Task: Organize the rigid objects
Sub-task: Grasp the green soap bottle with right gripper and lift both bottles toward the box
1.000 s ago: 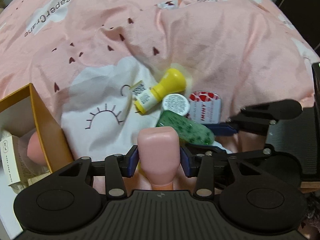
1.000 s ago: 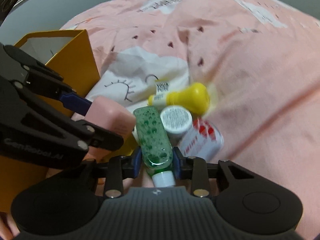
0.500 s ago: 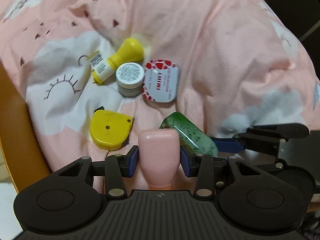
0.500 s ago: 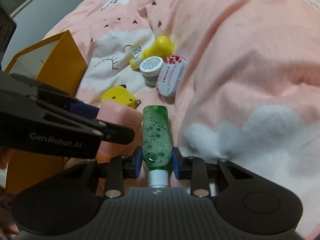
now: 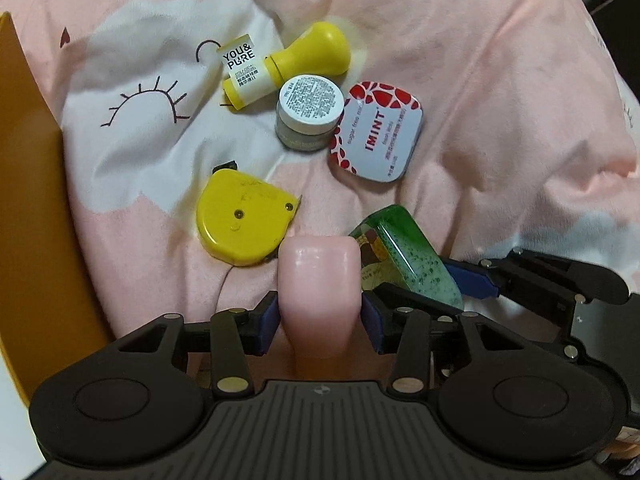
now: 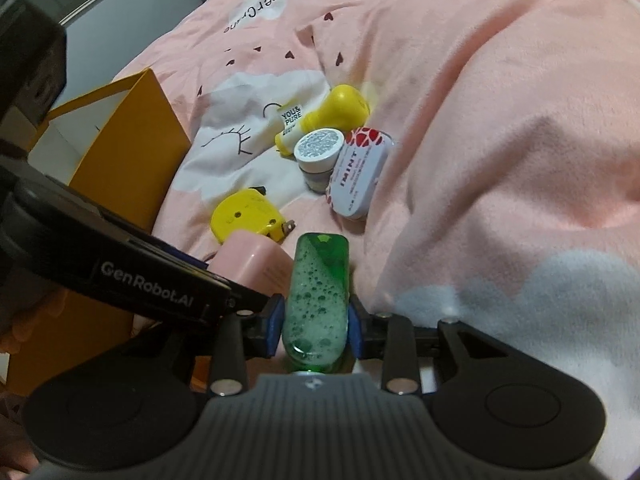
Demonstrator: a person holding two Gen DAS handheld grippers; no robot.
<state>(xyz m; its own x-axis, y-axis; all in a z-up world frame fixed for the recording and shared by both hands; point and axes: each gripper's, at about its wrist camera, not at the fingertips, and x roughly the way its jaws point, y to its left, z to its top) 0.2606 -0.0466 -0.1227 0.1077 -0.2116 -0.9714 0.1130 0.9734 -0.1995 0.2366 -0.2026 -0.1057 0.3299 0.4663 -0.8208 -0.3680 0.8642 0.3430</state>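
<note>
Bed with pink cloud-print duvet [image 5: 460, 60], orange box [image 5: 28, 200] at the left edge. Left tongs [image 5: 320, 320] clamped on a pink bottle [image 5: 318, 280]; right tongs [image 6: 314, 324] clamped on a green gel bottle [image 6: 316, 284], both low over the duvet, near side of the pile. Loose on the bed: yellow tape measure [image 5: 240, 220], yellow-capped tube [image 5: 280, 66], small jar [image 5: 310, 110], mint tin [image 5: 376, 132], the last three touching. Looks like mid-task: two items in hand, four unsorted. Cannot tell the box's contents.
</note>
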